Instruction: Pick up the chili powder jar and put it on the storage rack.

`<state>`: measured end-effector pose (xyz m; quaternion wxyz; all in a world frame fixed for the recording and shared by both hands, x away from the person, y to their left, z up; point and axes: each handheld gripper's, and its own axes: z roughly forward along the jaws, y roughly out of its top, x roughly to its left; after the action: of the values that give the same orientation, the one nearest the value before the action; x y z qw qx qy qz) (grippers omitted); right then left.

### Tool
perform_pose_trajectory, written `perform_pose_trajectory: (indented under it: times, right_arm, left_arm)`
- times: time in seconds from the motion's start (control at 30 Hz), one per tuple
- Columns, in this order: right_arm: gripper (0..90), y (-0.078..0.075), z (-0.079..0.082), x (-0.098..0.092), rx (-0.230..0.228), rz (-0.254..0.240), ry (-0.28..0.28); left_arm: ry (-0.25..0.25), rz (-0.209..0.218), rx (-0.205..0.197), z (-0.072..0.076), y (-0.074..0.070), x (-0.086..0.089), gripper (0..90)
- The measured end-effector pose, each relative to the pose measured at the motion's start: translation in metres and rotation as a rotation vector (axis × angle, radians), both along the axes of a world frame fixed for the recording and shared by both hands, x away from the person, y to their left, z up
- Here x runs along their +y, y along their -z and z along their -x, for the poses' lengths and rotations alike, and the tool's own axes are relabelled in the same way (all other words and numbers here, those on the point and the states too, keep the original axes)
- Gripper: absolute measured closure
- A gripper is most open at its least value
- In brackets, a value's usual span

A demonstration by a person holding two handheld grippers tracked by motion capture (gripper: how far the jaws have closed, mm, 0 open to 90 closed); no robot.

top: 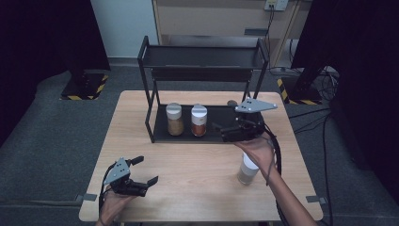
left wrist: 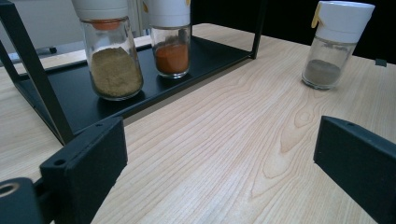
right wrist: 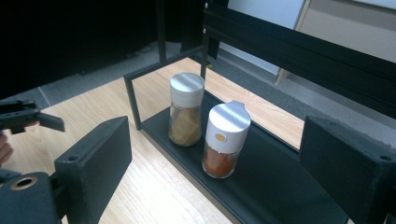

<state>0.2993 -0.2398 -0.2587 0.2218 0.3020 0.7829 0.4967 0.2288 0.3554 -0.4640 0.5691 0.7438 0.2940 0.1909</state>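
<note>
1. Black steel frames the scene: a two-tier rack stands at the far side of a pale wooden table, with two white-capped spice jars upright on its lower shelf.
2. Of that pair, the tan-spice jar stands just beside the orange-spice jar, the two close but apart.
3. At the rack's right end, the right gripper hovers over the lower shelf, jaws wide apart and nothing between them.
4. Seen from the right gripper view, the orange-spice jar stands ahead of the open jaws and between their lines, clear of both pads; the tan-spice jar lies farther back.
5. Near the table's front edge, the left gripper is held low, jaws spread wide and empty.
6. A third jar, the grey-spice jar, stands alone on the bare wood, well apart from the rack and close to the person's right forearm in the high view.
</note>
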Motion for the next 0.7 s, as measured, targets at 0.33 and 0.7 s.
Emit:
perform_pose_trajectory:
  times: [0.33,0.7]
  right_arm:
    - [9.4,0.015,0.034,-0.042,-0.052,-0.044,0.009]
    - [8.8,0.05,0.067,-0.086,-0.071,-0.088,0.034]
  left_arm:
    - [-0.002,0.0,0.0,0.0,0.0,0.0,1.8]
    - [-0.006,0.0,0.002,0.0,0.0,0.0,1.8]
